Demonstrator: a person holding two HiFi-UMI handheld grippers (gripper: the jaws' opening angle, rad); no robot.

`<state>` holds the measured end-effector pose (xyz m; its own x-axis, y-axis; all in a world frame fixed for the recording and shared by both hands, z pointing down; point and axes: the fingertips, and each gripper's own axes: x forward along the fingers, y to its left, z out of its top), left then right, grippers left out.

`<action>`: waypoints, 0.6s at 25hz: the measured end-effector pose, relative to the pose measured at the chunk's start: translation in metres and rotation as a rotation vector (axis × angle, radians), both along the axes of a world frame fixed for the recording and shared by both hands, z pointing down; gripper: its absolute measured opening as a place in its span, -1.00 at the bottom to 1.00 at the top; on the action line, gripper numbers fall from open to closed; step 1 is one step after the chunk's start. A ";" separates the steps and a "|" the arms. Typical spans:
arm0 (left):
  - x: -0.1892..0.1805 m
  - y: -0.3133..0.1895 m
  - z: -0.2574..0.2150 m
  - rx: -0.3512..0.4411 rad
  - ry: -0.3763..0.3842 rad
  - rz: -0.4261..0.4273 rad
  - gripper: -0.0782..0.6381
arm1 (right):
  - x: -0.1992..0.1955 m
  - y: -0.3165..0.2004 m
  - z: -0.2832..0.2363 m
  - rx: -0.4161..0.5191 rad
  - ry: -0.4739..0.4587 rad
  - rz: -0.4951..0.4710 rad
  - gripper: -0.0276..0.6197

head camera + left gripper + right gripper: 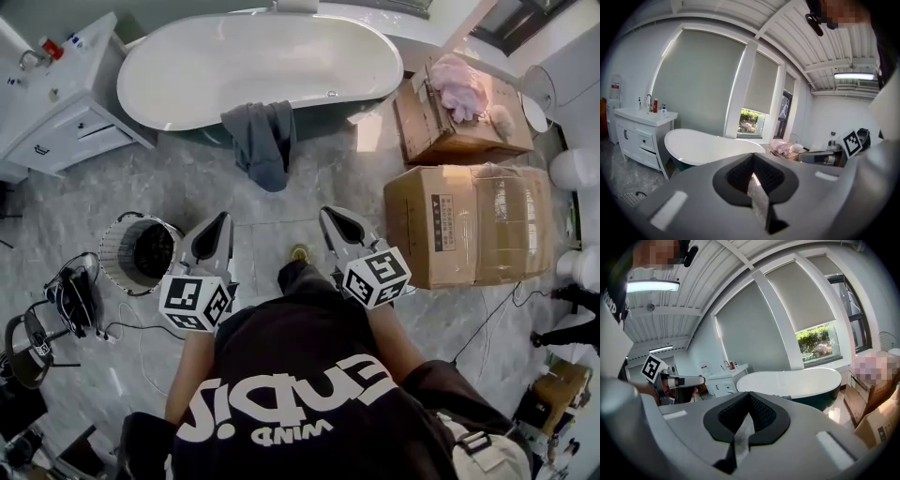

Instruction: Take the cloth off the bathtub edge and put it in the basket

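Left gripper and right gripper, jaws together, empty; cloth over bathtub edge.

In the head view, at 6 o'clock, the person's black shirt bears large white lettering, upside down to the camera and creased, not surely readable. A small word beside it seems to read "WIND". At 3 o'clock, a cardboard box carries a dark printed label, too small to read. The marker cubes show only black-and-white square patterns.
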<state>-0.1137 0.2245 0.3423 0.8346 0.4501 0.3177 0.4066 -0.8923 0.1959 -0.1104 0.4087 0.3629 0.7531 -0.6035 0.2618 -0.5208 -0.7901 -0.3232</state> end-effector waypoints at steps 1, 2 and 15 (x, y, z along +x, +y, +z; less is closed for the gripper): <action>0.006 0.003 0.000 0.003 0.002 -0.007 -0.79 | 0.008 0.003 -0.001 0.002 0.003 -0.010 -0.89; 0.011 0.006 0.000 0.007 0.004 -0.015 -0.79 | 0.015 0.005 -0.001 0.006 0.005 -0.020 -0.89; 0.063 0.017 -0.006 0.035 0.019 -0.098 -0.79 | 0.083 0.014 0.000 0.033 0.015 -0.117 -0.89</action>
<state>-0.0509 0.2415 0.3364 0.8799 0.3551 0.3157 0.3208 -0.9341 0.1568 -0.0272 0.4231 0.3624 0.6807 -0.6955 0.2301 -0.6136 -0.7129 -0.3395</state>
